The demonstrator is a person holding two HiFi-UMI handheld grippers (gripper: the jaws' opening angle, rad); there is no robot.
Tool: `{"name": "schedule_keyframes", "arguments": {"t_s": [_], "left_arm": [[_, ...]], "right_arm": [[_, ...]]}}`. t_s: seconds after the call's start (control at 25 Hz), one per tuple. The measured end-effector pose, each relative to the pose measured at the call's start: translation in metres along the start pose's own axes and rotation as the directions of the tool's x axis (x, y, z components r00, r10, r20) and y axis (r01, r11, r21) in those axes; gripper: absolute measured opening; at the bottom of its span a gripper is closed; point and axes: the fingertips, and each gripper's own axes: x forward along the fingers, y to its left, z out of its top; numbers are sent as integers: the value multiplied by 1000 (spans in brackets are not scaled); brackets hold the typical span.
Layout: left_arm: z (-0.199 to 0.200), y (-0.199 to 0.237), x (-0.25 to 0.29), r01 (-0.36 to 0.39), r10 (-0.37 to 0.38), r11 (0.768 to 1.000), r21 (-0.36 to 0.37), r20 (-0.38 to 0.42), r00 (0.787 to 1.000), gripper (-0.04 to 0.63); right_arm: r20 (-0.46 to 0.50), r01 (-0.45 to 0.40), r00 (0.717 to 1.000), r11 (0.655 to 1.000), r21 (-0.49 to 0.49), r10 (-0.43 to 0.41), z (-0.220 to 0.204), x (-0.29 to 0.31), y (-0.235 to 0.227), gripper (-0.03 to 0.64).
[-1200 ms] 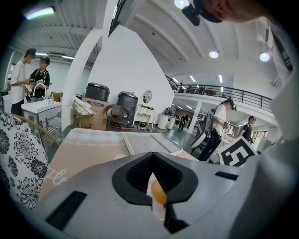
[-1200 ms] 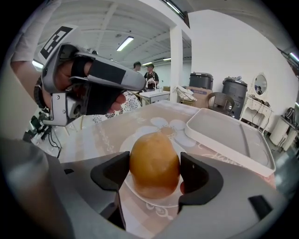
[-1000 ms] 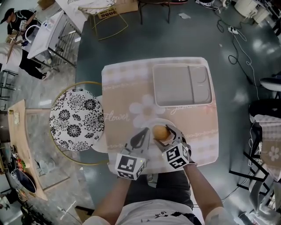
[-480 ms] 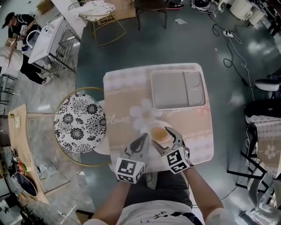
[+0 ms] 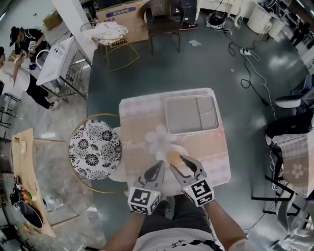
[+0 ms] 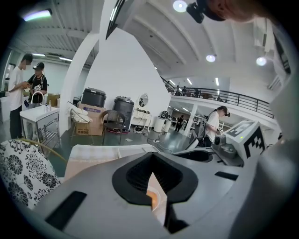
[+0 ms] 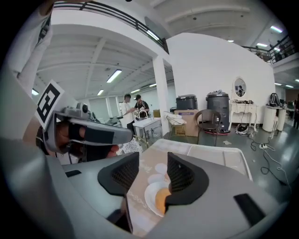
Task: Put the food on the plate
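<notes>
1. Against the picture of a second ago, both grippers are seen raised off the tablecloth point(image 5: 142, 125), and the table is seen smaller in the head view.
2. The right gripper point(image 5: 186, 165), which then stood down at the plate point(image 5: 162, 151) with the food point(image 5: 173, 157) between its jaws, is now lifted clear of it. The food is left lying on the plate.
3. The jaws of the right gripper have just been closing but are still held well apart. Nothing is clamped between them; in the right gripper view only the cloth, the plate and the food are seen through the gap.
4. The left gripper point(image 5: 160, 165) is held just beside the right one. Its jaws are brought together at the tips, and nothing is gripped.
5. The white plate is set at the near edge of the table, on the flower print of the cloth.
6. A grey compartment tray point(image 5: 189, 115) is laid at the far side of the table, well apart from the plate.
7. A round stool point(image 5: 94, 149) with a black-and-white flower pattern is placed to the left of the table.
8. Farther off, a dark chair point(image 5: 162, 14) is seen on the floor.
</notes>
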Motion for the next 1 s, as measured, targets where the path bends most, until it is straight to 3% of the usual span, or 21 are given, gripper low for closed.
{"name": "schedule_keyframes", "arguments": {"t_s": [0.12,0.24,0.52,1.0], "left_arm": [[14,-9,-7,12,-12,1000,8,15,1000,5],[28,-20,-15,25,-25,1000,11,25,999,6],[56,-46,-38,68,-67,998,-17,47,997,5],[92,-66,-70,67,-65,998,-15,124,990,6]], "right_arm": [[54,36,998,998,46,-39,21,-15,-2,114],[84,52,995,995,89,-59,37,-27,1,60],[132,45,989,991,125,-62,72,-50,20,25],[226,24,973,990,139,-55,118,-82,43,15]]}}
